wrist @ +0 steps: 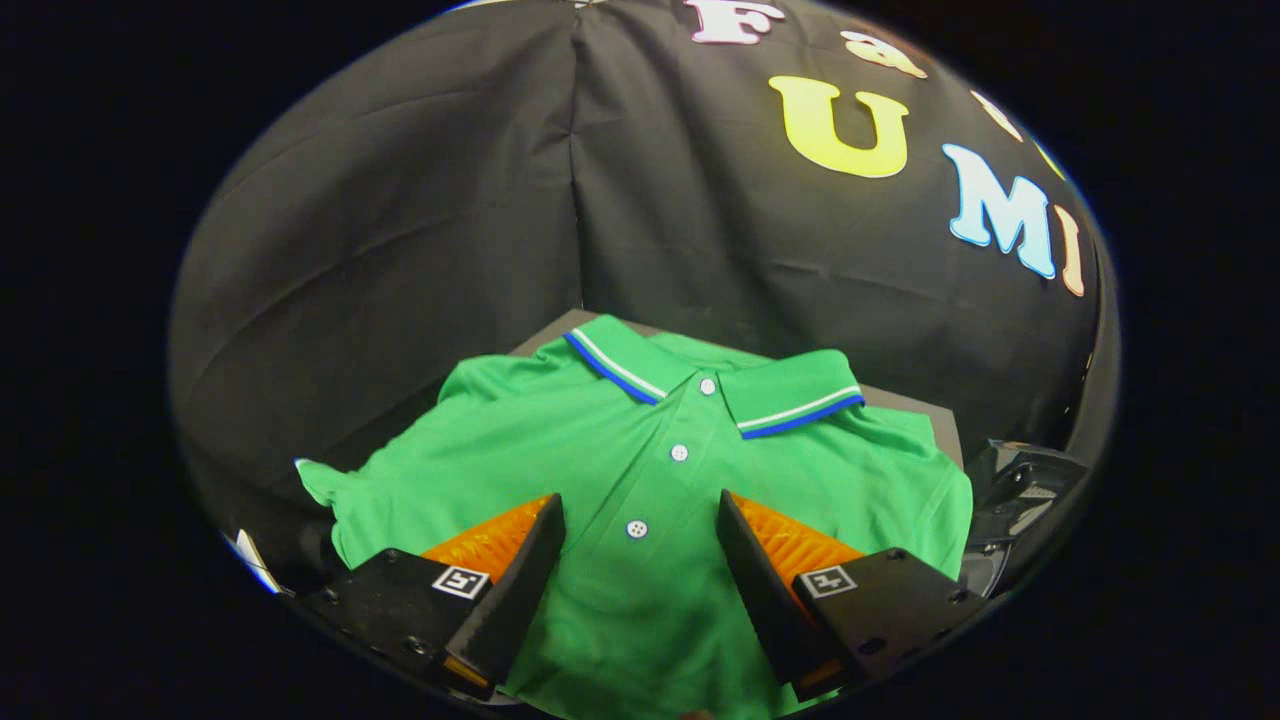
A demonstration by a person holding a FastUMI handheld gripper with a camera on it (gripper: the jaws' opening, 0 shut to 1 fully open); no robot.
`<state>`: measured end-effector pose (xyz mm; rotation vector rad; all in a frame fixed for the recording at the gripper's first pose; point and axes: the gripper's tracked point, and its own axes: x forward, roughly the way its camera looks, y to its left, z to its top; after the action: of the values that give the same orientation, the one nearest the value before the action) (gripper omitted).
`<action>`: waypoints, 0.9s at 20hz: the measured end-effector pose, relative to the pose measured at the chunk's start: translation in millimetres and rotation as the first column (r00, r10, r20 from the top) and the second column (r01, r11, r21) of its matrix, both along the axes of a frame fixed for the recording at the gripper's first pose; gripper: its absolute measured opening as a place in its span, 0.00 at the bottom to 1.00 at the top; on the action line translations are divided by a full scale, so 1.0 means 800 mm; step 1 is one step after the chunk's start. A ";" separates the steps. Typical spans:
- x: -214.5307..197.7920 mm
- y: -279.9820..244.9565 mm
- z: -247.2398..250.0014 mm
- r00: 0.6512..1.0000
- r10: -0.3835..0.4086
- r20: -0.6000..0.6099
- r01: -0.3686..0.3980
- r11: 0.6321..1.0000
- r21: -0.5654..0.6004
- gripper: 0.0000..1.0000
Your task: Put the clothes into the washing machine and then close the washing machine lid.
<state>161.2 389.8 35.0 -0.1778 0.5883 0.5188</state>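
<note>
A green polo shirt (560, 440) lies spread flat on a grey table (545, 335), front side up, with a collar edged in blue and white and three white buttons down the placket. My gripper (640, 512) hovers open over the shirt's lower chest. The lowest button sits between the two fingers, and the cloth runs under both of them. Neither finger (530, 560) presses on the fabric as far as I can tell.
The booth's black cloth wall rises behind the table and meets in a corner seam beyond the collar. A dark plastic object (1020, 495) stands just off the shirt's right sleeve. A small white and blue item (250, 560) lies near the left sleeve.
</note>
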 end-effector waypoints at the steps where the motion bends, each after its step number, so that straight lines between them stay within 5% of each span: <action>1: -0.003 0.000 -0.005 1.000 0.001 -0.016 -0.002 1.000 -0.012 0.97; 4: -0.003 0.002 -0.005 1.000 0.002 -0.025 -0.002 1.000 0.000 0.96; 6: -0.002 0.001 -0.002 0.999 0.007 -0.035 -0.007 1.000 0.003 0.73; 9: -0.003 0.003 -0.002 0.999 0.034 -0.042 -0.034 0.999 -0.008 0.73; 12: -0.001 0.004 -0.004 0.998 0.015 -0.056 -0.011 0.997 0.070 0.18; 13: -0.001 0.009 -0.002 0.999 0.030 -0.046 -0.026 0.997 0.076 0.18; 15: -0.002 0.007 0.000 0.998 0.038 -0.044 -0.033 0.995 0.095 0.02; 18: -0.003 0.009 0.002 0.996 0.060 -0.062 -0.050 0.988 0.146 0.02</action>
<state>159.1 397.1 36.5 -0.0397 0.6089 0.6205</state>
